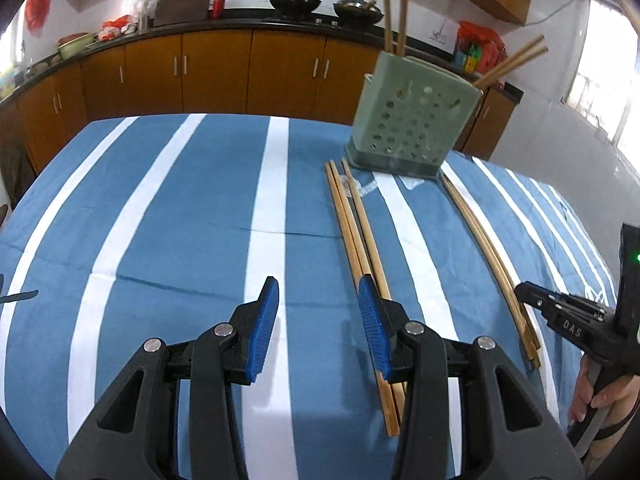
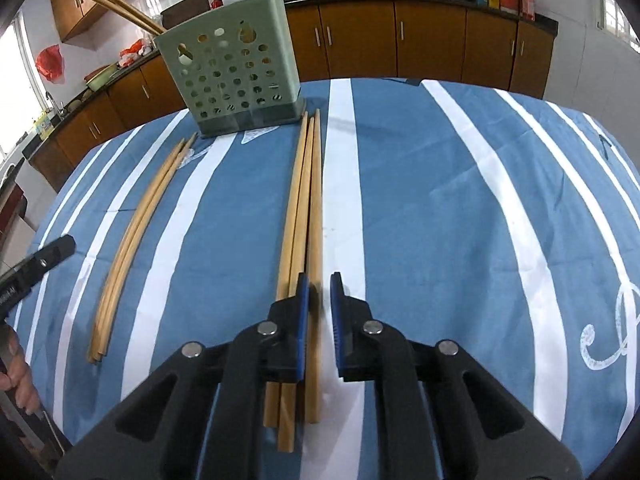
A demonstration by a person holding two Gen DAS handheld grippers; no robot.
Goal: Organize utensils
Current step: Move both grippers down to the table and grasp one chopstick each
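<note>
Two bundles of wooden chopsticks lie on the tabletop (image 1: 160,208), which is covered by a blue cloth with white stripes. In the left wrist view, the left bundle (image 1: 360,236) runs from the base of the holder toward 6 o'clock, passing just under the right finger of the left gripper (image 1: 318,300). The right bundle (image 1: 492,256) lies at 3 o'clock of it, well apart. The green perforated holder (image 1: 412,120) stands upright at 1 o'clock near the far edge of the cloth, with chopsticks (image 1: 400,4) protruding from its top, some upright and some leaning.

Left gripper: fingers moderately apart, nothing between them, above bare cloth.

Right gripper (image 2: 319,292): fingers narrow, with only a slim gap; one chopstick of the right bundle (image 2: 304,200) lies in that gap, though whether the pads press on it cannot be told. A hand (image 1: 592,392) grips its handle at 4 o'clock in the left view.

Room: wooden cabinets (image 1: 216,76) under a dark counter along the far wall, two woks (image 1: 296,2) on the stove, red bags (image 1: 38,6), and windows (image 1: 608,68) at 2 o'clock.
</note>
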